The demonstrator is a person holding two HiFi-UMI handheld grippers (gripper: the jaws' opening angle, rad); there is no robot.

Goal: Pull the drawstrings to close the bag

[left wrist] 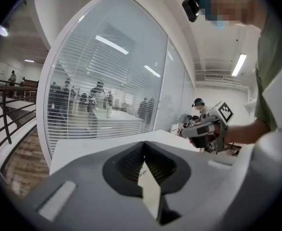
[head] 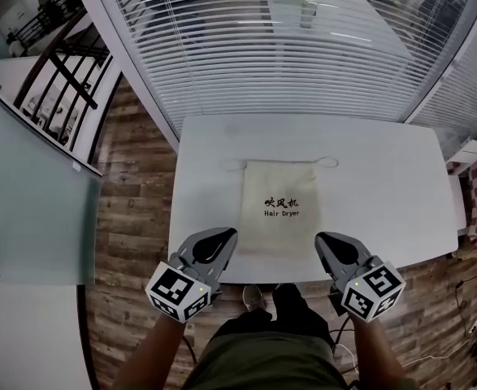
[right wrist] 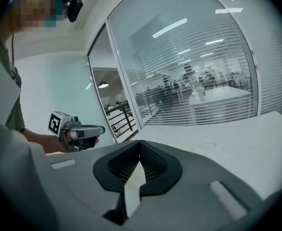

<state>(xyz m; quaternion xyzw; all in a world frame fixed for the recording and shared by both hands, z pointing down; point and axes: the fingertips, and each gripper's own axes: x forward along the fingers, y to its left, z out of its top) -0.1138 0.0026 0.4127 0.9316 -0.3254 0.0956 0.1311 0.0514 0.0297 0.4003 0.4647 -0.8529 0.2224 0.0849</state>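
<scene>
White table [head: 384,185] against a glass wall with slatted blinds [head: 287,47], and wood floor [head: 132,218] to the left of it. Left gripper [head: 228,236] is held over the table's near edge, just off the bag's lower left corner. In the left gripper view its jaws meet at the tips with nothing between them, and only cream cloth shows through the gap behind the tips.

The bag [head: 280,205] is cream and lies flat mid-table, with black characters and "Hair Dryer" printed on it and its mouth at the far end. One drawstring loop [head: 231,166] lies loose on the table off the top left corner. A second loop [head: 327,162] lies off the top right corner.

Right gripper [head: 323,238] is over the near edge, just off the bag's lower right corner. In the right gripper view its jaws are also together at the tips and hold nothing. Neither gripper touches the strings, which lie well apart from them at the bag's far end.
</scene>
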